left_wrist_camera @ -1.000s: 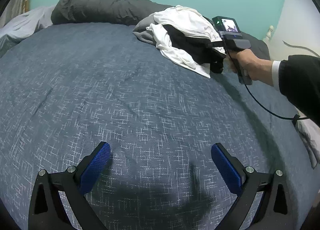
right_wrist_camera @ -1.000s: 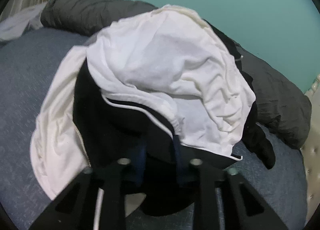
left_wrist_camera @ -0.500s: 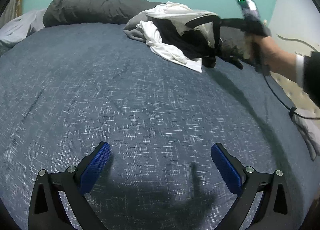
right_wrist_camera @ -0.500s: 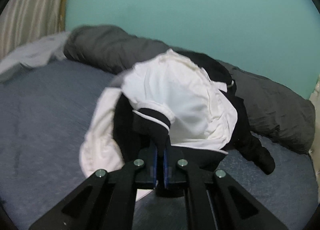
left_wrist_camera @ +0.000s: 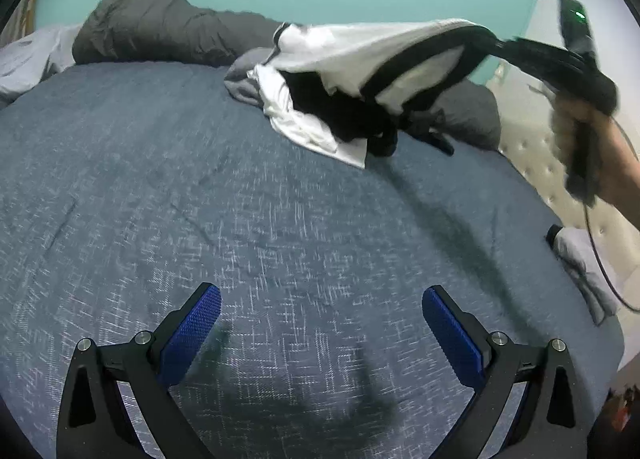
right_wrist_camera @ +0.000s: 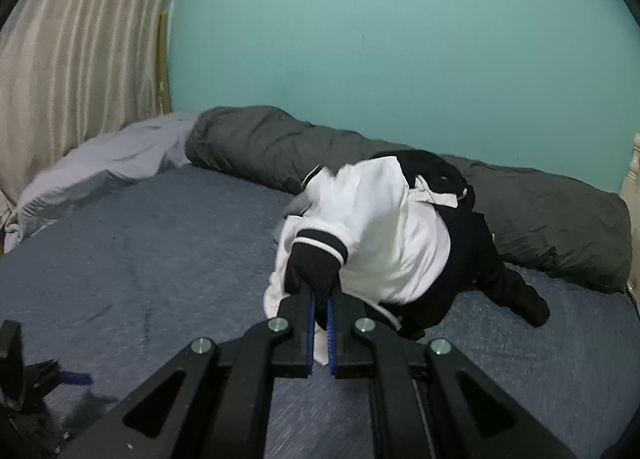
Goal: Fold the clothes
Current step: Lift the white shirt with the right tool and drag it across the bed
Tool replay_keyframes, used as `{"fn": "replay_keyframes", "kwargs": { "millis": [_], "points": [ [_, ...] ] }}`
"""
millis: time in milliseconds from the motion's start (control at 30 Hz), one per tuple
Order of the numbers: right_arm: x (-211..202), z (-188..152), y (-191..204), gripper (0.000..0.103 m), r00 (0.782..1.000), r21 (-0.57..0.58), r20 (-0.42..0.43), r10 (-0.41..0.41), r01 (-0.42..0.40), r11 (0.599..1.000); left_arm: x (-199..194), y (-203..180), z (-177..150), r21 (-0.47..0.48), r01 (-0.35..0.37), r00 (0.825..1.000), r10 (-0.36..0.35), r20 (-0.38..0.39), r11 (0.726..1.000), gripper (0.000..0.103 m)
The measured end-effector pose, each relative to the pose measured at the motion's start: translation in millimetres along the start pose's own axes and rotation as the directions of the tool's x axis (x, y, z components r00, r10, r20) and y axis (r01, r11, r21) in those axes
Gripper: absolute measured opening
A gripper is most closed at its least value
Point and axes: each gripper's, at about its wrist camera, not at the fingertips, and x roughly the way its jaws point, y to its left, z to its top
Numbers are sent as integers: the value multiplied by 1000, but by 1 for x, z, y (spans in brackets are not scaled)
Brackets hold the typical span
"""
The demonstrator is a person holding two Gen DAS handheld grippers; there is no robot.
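A white garment with black trim (right_wrist_camera: 384,235) is stretched up off a pile of clothes (left_wrist_camera: 320,119) at the far side of the blue bed. My right gripper (right_wrist_camera: 319,309) is shut on its black cuff (right_wrist_camera: 312,267), and in the left wrist view it (left_wrist_camera: 500,45) hangs high at the right, held by a hand (left_wrist_camera: 592,147). Black clothing (right_wrist_camera: 480,271) lies under the white one. My left gripper (left_wrist_camera: 320,323) is open low over the bare bedspread, with nothing between its blue pads (left_wrist_camera: 192,331).
The blue bedspread (left_wrist_camera: 200,199) fills the foreground. A rolled dark grey duvet (right_wrist_camera: 280,147) lies along the teal wall, with a pale sheet (right_wrist_camera: 112,163) at the left by a curtain. A tufted headboard (left_wrist_camera: 552,171) and a trailing cable (left_wrist_camera: 600,259) sit at the right.
My right gripper shut on the black cuff and pulled up and back, stretching the white garment away from the pile. My left gripper stayed open and rose slightly.
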Motion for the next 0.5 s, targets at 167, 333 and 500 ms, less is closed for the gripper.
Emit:
{"fn": "replay_keyframes", "kwargs": {
  "millis": [167, 333, 500],
  "points": [
    [-57, 6, 17, 4, 999, -2, 35, 26, -26, 1000, -19, -4, 7, -10, 27, 998, -27, 51, 1000, 103],
    [-107, 12, 26, 4, 998, -8, 57, 27, -27, 1000, -27, -19, 9, 10, 74, 996, -74, 45, 997, 103],
    [-144, 10, 36, 4, 998, -5, 57, 25, -24, 1000, -38, -38, 7, 49, 88, 995, -90, 43, 995, 103]
  ]
}}
